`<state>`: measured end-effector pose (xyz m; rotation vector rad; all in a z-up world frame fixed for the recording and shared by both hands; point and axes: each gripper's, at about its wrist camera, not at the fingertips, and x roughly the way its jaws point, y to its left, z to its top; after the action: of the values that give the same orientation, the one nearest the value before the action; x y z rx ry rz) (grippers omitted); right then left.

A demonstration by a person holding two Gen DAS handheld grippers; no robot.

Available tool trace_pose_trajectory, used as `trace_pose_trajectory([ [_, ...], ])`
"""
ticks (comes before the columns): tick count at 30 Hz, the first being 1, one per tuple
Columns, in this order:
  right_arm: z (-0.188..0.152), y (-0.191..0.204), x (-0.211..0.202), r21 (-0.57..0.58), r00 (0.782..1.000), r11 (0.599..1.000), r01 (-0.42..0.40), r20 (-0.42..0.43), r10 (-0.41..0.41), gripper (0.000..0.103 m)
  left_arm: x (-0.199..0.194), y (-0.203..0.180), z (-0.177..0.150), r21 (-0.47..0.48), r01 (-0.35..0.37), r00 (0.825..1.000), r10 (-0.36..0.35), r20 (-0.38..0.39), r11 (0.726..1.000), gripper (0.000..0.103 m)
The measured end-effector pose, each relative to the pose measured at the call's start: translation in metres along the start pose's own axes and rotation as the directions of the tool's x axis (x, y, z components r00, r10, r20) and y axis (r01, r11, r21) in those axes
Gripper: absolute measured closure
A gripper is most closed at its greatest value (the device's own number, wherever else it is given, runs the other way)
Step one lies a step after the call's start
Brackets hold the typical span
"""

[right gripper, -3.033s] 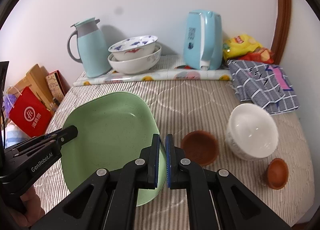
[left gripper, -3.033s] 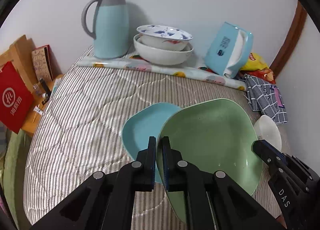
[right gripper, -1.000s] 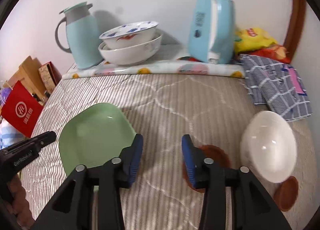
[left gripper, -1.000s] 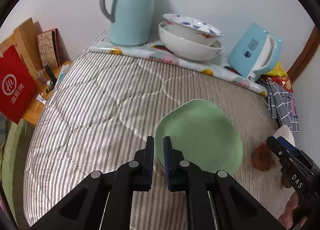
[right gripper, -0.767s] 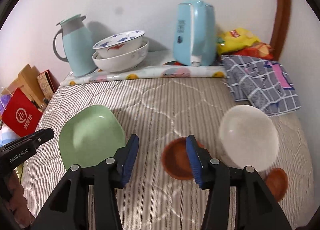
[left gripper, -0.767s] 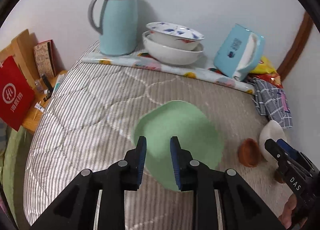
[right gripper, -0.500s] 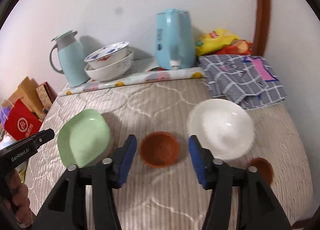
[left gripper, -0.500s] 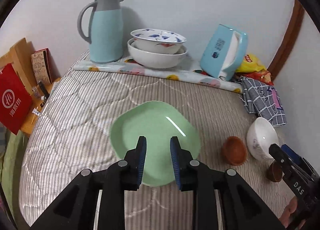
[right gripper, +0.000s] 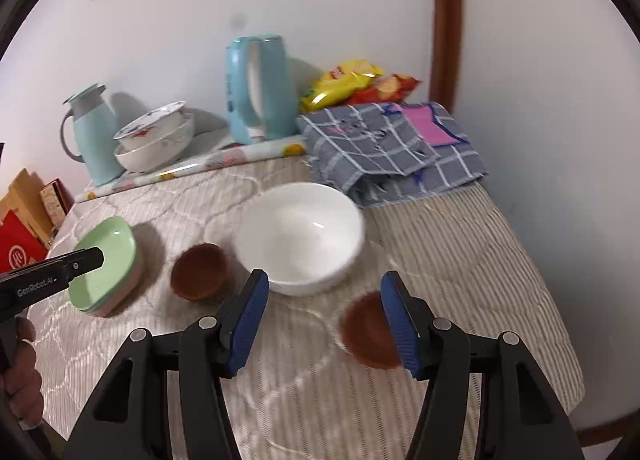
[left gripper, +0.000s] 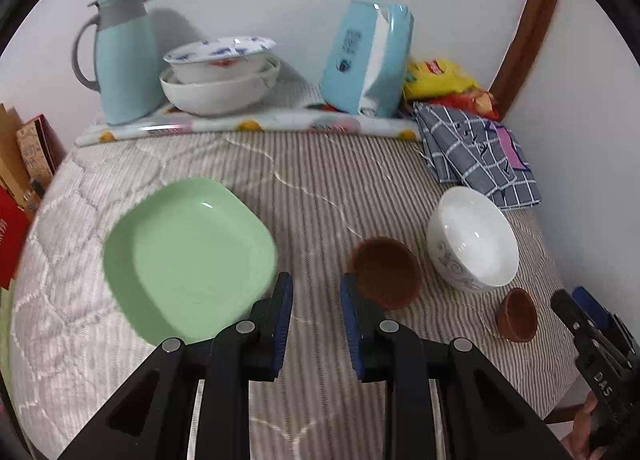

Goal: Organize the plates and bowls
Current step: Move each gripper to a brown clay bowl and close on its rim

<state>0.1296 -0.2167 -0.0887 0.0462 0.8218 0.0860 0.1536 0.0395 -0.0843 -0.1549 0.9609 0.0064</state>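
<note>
The glossy white ceramic bowl [right gripper: 298, 238] sits upright on the striped quilted cover [right gripper: 460, 260]. Left of it stands the larger brown bowl [right gripper: 199, 277], and farther left the pale green square plate [right gripper: 106, 260] lies atop a stack (a pink edge shows beneath). The small brown bowl [right gripper: 370, 330] sits nearer than the white bowl, just beside the right gripper [right gripper: 324, 322], jaws wide and empty. The left gripper [left gripper: 316, 324] is moderately parted, holding nothing.
</note>
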Motion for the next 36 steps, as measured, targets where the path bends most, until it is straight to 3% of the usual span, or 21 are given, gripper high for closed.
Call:
trace_pose_trajectory([
  [6, -0.012, -0.044, 0.009, 0.075, 0.998, 0.997, 0.016, -0.057, -0.012, 0.045, 0.02, -0.017, -0.005, -0.018, -0.001, 1.0, 0.001, -0.016, 1.0, 0.056],
  [15, -0.034, -0.08, 0.031, 0.111, 0.992, 0.992, 0.058, -0.116, -0.045, 0.045, 0.05, -0.028, -0.006, -0.036, -0.003, 0.999, 0.001, -0.05, 0.999, 0.055],
  [26, -0.037, -0.077, 0.068, 0.112, 0.986, 0.993, 0.022, -0.168, -0.003, 0.045, 0.079, -0.025, -0.002, -0.084, 0.004, 0.997, -0.01, -0.076, 0.996, 0.056],
  [36, -0.038, -0.074, 0.089, 0.12, 0.98, 0.993, 0.017, -0.197, 0.008, 0.059, 0.099, -0.028, -0.001, -0.07, -0.005, 0.993, -0.003, -0.117, 0.998, 0.077],
])
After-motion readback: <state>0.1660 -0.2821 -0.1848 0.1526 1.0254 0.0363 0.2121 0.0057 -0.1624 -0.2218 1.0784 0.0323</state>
